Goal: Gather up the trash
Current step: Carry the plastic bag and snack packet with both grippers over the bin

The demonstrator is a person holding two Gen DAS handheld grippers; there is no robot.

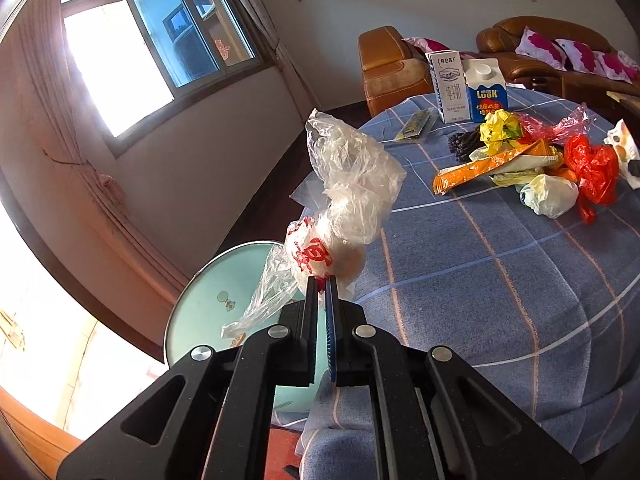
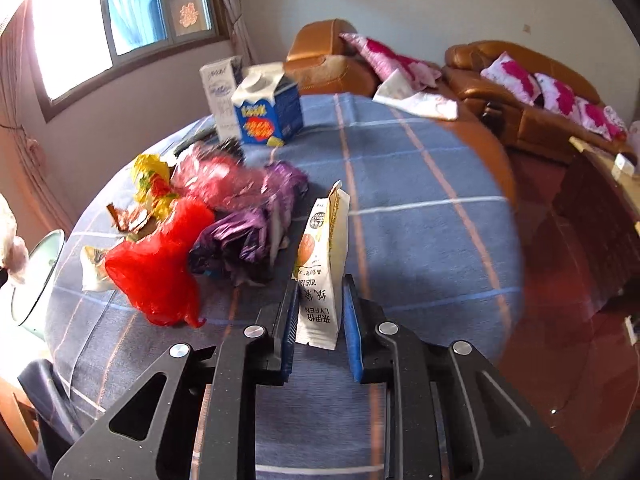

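Observation:
My left gripper (image 1: 321, 280) is shut on a crumpled clear plastic bag (image 1: 352, 184) with red print, which sticks up above the table's left edge, over a pale green bin (image 1: 208, 296). My right gripper (image 2: 320, 284) has its pads pressed on the lower end of a white snack packet (image 2: 320, 240) that stands upright over the blue checked tablecloth (image 2: 420, 220). To its left lies a trash pile: a red bag (image 2: 156, 264), a purple wrapper (image 2: 248, 232), a pink bag (image 2: 216, 180) and yellow crumpled paper (image 2: 152, 176). The left wrist view also shows the red bag (image 1: 592, 168) and an orange wrapper (image 1: 492, 168).
Two milk cartons (image 1: 468, 88) stand at the table's far side, and a flat yellow packet (image 1: 416, 126) lies near them. The bin's rim (image 2: 40, 280) shows at the left table edge. Brown leather sofas (image 2: 520, 92) with pink cushions line the wall. A window lies to the left.

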